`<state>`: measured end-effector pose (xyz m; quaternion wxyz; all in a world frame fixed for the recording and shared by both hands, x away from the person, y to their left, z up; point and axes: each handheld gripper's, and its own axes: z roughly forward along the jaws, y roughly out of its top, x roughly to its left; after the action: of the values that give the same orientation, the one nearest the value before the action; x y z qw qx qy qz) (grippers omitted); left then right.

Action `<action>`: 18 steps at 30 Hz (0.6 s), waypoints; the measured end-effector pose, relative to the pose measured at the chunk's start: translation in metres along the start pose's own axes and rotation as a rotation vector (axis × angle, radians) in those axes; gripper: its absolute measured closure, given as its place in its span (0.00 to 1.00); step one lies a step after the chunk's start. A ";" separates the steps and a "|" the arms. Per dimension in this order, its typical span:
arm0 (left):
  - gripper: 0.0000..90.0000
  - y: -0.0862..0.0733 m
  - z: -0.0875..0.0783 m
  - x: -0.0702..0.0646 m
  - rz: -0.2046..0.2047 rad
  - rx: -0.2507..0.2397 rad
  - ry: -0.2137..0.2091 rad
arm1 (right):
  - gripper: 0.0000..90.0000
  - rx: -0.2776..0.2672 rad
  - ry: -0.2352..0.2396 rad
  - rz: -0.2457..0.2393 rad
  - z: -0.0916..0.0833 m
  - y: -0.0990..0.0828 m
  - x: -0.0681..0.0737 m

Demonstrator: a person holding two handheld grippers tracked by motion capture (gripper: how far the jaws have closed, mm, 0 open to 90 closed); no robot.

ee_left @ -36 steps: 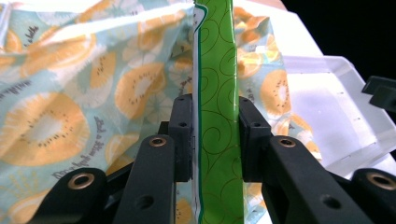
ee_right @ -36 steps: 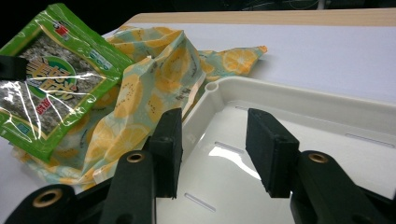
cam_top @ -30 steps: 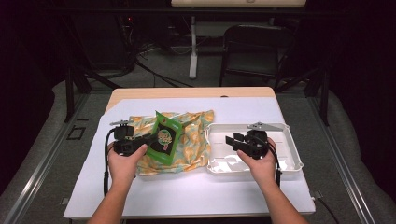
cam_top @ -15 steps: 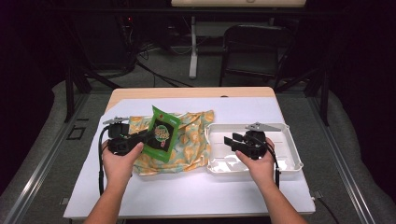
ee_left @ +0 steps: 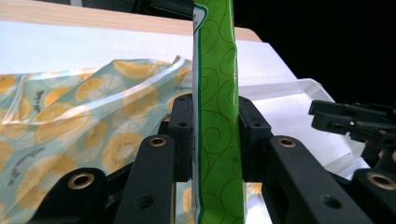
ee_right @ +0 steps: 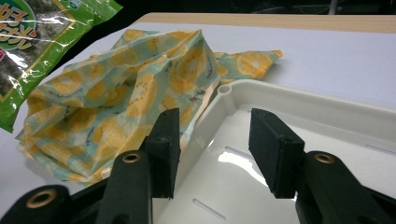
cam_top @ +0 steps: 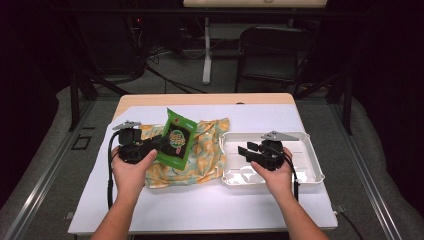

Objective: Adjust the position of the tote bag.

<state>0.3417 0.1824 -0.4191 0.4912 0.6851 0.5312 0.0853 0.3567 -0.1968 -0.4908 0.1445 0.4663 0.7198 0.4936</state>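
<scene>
Left gripper (cam_top: 159,145) fingers clamped on green snack packet (cam_top: 176,138), held upright above lemon-print cloth (cam_top: 200,162). Right gripper (cam_top: 244,150) fingers apart, empty, over white tray (cam_top: 310,160); tray lies rightward of packet.

One green snack packet (cam_top: 177,139), one lemon-print bag (cam_top: 200,155), one white tray (cam_top: 305,160), two hand-held grippers.

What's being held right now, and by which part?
The left hand-held gripper pinches the green snack packet across its flat faces, near its lower edge. The right hand-held gripper holds nothing.
</scene>
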 end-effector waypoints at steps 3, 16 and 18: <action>0.80 0.004 0.003 -0.005 0.011 -0.007 -0.005 | 0.60 0.006 0.003 -0.005 0.001 0.000 0.000; 0.80 0.020 0.022 -0.022 0.042 -0.007 -0.026 | 0.60 0.006 -0.005 0.015 0.004 0.003 -0.005; 0.80 0.023 0.025 -0.023 0.039 -0.009 -0.034 | 0.61 0.007 -0.001 0.013 0.003 0.008 -0.006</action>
<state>0.3622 0.1503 -0.4047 0.5012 0.6946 0.5089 0.0855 0.3659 -0.1992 -0.4868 0.1400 0.4716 0.7184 0.4918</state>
